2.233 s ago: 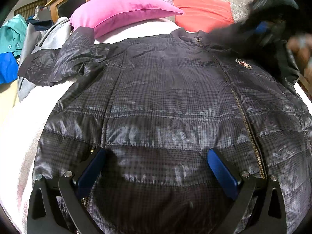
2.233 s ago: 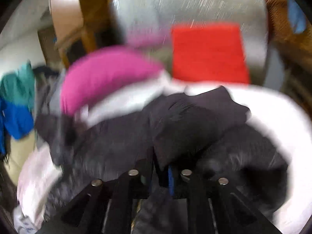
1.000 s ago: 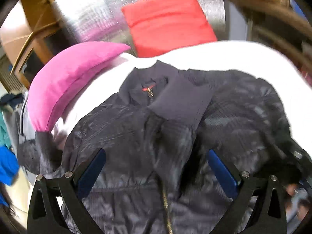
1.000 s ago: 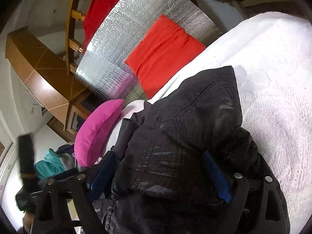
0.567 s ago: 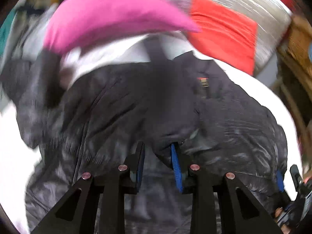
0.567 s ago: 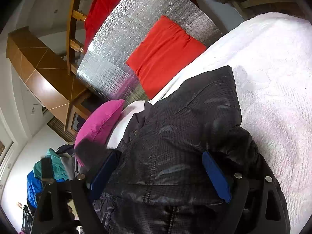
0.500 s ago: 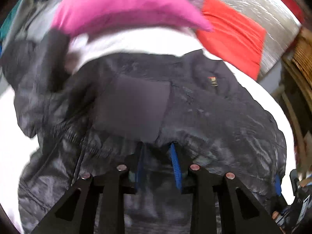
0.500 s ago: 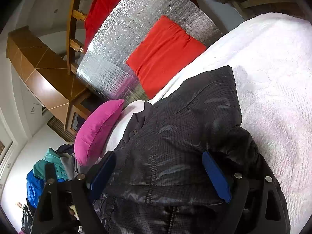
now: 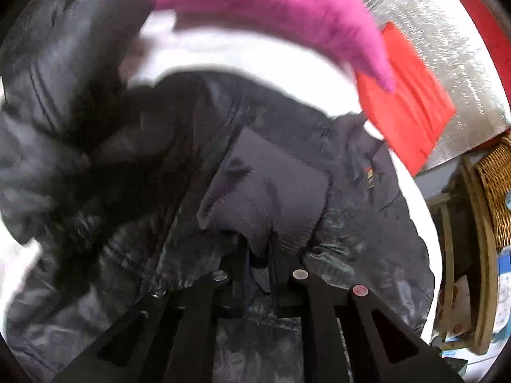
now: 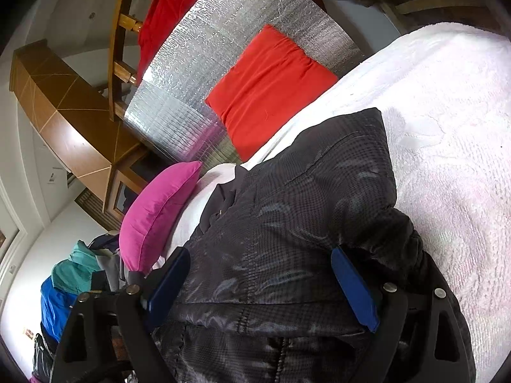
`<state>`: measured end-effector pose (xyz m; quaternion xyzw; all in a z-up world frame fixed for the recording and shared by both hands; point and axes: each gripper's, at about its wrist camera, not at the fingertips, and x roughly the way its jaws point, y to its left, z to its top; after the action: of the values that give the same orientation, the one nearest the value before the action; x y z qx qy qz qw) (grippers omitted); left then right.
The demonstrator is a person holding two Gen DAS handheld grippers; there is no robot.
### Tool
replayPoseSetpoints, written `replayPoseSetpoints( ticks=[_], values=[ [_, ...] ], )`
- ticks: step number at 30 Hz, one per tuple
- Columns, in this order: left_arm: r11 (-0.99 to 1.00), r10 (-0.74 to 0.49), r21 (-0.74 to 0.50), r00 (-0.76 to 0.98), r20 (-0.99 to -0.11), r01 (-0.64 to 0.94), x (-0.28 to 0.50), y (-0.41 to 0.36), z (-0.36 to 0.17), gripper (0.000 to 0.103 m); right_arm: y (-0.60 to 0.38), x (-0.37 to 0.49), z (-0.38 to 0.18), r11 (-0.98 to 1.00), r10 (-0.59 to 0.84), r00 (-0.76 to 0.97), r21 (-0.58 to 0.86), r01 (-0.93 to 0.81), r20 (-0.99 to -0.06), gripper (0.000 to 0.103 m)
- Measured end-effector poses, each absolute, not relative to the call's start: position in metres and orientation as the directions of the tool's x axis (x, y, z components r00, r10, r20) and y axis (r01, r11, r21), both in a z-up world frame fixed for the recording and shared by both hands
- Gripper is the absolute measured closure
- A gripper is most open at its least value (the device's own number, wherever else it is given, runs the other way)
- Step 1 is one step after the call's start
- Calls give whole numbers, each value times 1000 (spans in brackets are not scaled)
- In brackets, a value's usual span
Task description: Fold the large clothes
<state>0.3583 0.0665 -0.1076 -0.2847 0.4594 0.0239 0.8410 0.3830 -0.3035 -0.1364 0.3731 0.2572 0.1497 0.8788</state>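
Dark quilted jacket [image 10: 287,223] lies spread on the white bed cover [image 10: 447,159], collar end toward the far pillows, hem end near both cameras. Left gripper [image 9: 260,255] has its jaws pinched together on the jacket's knit cuff [image 9: 265,198]; a fold of the ribbed fabric sits clamped between the blue pads, with the rest of the cuff fanning out beyond the tips over the jacket body. The left wrist view is motion-blurred, worst on its left side, where a bunched mass of shiny sleeve fabric is hard to read. Right gripper [image 10: 258,287] stands with jaws wide, blue pads [image 10: 351,290] straddling the jacket's near part; fabric lies between them, but the pads are well apart and not pinching anything. In that view one side of the jacket is already folded in over the body, its edge making a sharp corner toward the far right on the bed cover. Pink pillow [image 10: 153,214] lies just beyond the jacket's far left, red pillow [image 10: 271,89] leans on a silver foil-faced panel [image 10: 198,73] at the far end. Pile of teal and blue clothes [image 10: 67,284] sits off the bed's left. Wicker furniture [image 9: 491,178] shows at the right edge of the left wrist view.
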Motion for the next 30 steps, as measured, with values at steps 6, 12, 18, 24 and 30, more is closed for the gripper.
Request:
replayPoseSetpoints(
  ticks=[6,12,18,24,30],
  values=[
    [918,-78,-323,696,-714,-229,323,65,-75,93,-305,372,-88,645,550,766,752,-137,-333,11],
    [897,-119,-358,639,-760,-259,323,81,-130,92,-365,401,-71,733,360,795,675,84,-489,3],
    [898,-140,-378,664,-734,-228,313,85,-139,91,-373,477,-118,716,452,642,681,152,-619,10],
    [911,-132,-360,685,-717,-201,304,87,-143,91,-340,507,-99,874,334,631,481,72,-700,90],
    [916,-130,-351,687,-715,-192,306,84,-145,90,-360,484,-109,837,311,651,525,158,-692,24]
  ],
)
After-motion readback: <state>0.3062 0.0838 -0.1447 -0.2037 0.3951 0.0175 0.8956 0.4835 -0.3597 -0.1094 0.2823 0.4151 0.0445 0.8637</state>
